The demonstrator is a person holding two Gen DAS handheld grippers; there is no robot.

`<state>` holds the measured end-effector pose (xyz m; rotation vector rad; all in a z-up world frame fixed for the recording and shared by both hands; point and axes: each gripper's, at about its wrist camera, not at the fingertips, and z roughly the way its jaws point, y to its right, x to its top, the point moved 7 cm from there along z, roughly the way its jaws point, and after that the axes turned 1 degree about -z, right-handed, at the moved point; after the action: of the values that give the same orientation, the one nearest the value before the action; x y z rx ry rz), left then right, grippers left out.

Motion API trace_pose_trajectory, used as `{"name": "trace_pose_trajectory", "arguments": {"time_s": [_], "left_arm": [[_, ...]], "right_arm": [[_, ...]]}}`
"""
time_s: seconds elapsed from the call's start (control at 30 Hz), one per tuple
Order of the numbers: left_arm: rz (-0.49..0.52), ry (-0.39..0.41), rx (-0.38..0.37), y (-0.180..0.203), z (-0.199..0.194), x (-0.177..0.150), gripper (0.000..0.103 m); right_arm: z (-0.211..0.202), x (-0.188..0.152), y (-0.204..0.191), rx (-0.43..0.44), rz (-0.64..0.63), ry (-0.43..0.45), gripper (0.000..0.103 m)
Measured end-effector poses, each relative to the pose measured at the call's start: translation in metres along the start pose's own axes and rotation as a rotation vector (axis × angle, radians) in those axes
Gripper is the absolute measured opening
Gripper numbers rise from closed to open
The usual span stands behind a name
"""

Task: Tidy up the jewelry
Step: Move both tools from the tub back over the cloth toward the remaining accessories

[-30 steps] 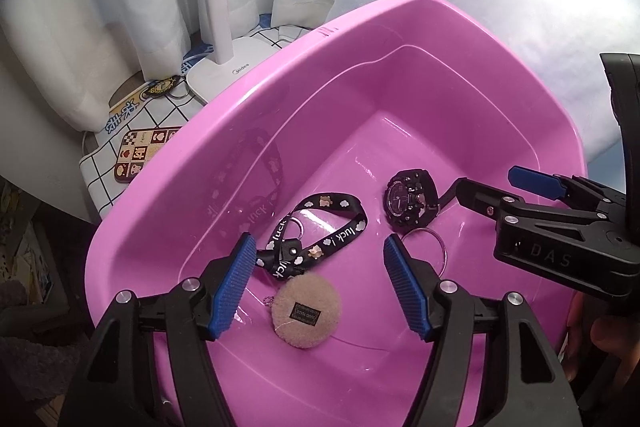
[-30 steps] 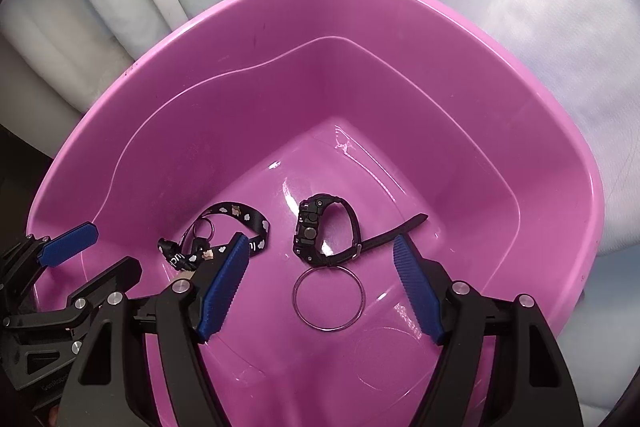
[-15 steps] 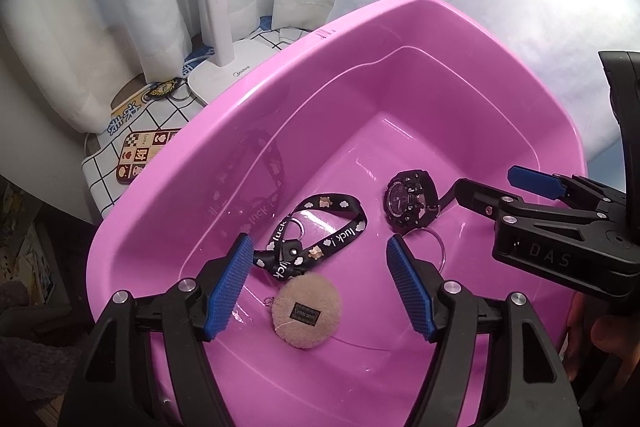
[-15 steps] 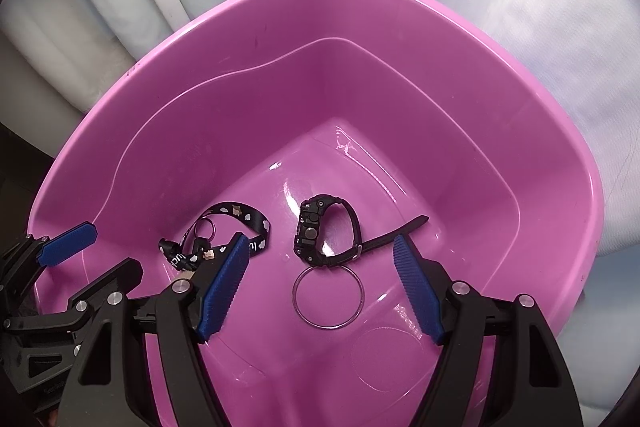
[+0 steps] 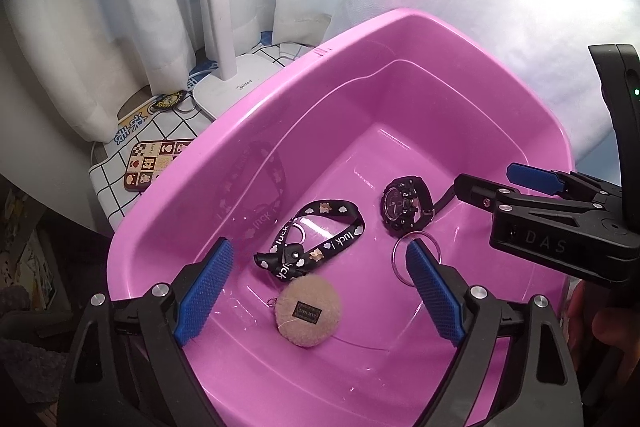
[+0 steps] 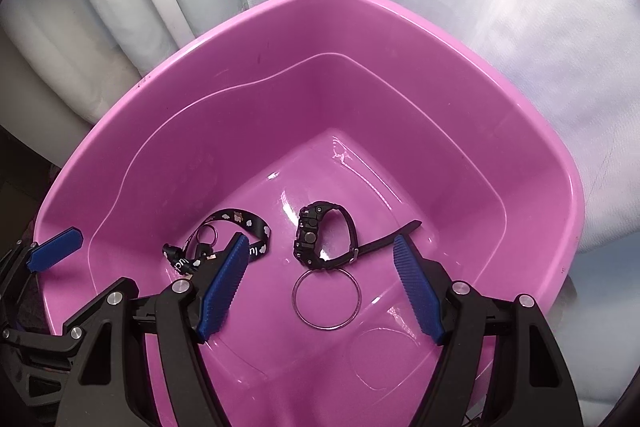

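Black hand-held gripper (image 5: 316,291), blue ribbed pads, silver screws

pink basin (image 5: 256,123): glossy plastic, rounded-square, deep walls, holds all four items on its floor.
black watch (image 6: 316,239): chunky case tipped on its side, strap looped behind, loose strap end trailing toward the right wall.
metal ring (image 6: 326,297): thin silver hoop, lying flat, just beside the watch on the near side, edge about touching the case.
black lanyard (image 5: 320,239): printed "luck" with small clouds and bears, folded in a loose loop, small keyring inside, left of the watch.
beige plush disc (image 5: 308,311): round, fuzzy, dark label face up, just near of the lanyard.
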<state>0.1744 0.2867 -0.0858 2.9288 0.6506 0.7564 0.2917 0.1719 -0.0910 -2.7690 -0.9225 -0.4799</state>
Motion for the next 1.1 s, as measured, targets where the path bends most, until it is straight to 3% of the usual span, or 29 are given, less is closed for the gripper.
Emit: {"name": "trace_pose_trajectory", "arguments": {"time_s": [0.6,0.9,1.1], "left_arm": [[0.053,0.09,0.007,-0.004,-0.042,-0.011,0.091],[0.103,0.173,-0.004,0.014,-0.079,-0.018,0.094],[0.136,0.203,-0.027,0.043,-0.099,-0.034,0.094]], "right_arm": [[-0.07,-0.025,-0.007,-0.021,0.042,0.134,0.071],[-0.122,-0.071,0.02,-0.023,0.151,0.251,0.071],[-0.154,-0.122,0.056,-0.056,0.211,0.294,0.071]]}}
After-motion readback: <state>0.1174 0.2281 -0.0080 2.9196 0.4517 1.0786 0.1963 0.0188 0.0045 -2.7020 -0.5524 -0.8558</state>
